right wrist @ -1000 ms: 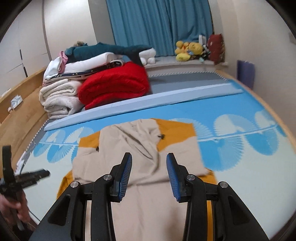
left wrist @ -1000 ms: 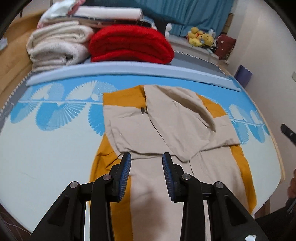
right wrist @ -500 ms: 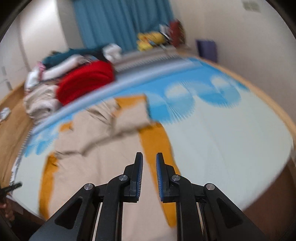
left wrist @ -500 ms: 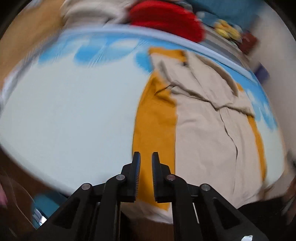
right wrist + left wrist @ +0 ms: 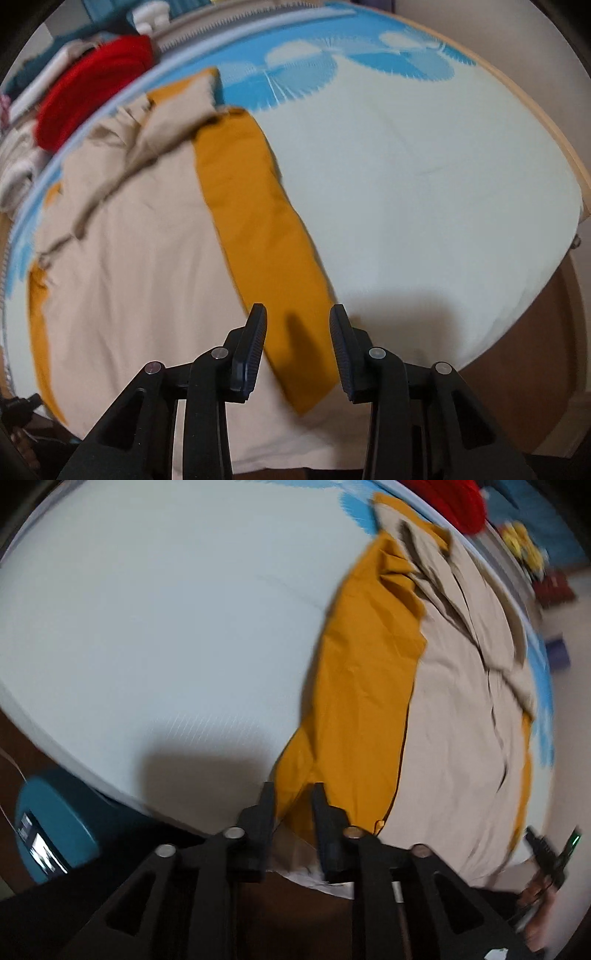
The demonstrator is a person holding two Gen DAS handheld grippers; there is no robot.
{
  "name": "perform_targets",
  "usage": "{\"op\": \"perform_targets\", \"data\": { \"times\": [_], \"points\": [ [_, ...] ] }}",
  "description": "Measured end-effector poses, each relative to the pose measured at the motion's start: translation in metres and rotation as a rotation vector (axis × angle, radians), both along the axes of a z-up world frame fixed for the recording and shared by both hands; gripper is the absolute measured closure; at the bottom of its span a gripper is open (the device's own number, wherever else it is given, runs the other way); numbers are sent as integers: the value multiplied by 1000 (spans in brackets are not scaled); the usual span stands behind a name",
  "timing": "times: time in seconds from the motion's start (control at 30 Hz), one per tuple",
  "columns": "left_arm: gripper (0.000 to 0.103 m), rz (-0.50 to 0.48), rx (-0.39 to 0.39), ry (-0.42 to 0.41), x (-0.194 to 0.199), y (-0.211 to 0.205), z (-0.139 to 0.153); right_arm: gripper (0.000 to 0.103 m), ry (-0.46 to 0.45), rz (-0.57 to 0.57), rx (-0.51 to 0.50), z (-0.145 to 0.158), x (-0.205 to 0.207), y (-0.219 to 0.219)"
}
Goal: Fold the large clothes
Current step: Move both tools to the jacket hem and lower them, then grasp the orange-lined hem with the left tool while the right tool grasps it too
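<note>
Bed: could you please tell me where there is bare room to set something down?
Free: pale sheet left of the garment, and right of it. Crowded: the far edge, by the red blanket.
</note>
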State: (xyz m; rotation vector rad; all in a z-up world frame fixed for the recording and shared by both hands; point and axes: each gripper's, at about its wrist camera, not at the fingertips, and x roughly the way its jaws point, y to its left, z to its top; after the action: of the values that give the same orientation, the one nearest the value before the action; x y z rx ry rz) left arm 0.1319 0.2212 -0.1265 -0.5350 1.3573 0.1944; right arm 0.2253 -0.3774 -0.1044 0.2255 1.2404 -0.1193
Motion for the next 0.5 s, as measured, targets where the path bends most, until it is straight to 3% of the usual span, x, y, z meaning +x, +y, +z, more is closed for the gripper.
{"op": "perform_targets", "data": {
  "times": [0.03, 0.07, 0.2, 0.5],
  "points": [
    [67, -17, 35, 4, 1, -5, 1, 66, 18, 0, -7, -5, 0, -1],
    [64, -29, 54, 8, 2, -9, 2, 66, 43, -3, -14, -11, 0, -3],
    [64, -74, 115, 54, 10, -18, -8, 66, 128, -29, -36, -32, 0, -11],
    [64, -149, 176, 108, 19, -33, -29, 62, 177, 26, -132, -43, -3, 4]
  ]
}}
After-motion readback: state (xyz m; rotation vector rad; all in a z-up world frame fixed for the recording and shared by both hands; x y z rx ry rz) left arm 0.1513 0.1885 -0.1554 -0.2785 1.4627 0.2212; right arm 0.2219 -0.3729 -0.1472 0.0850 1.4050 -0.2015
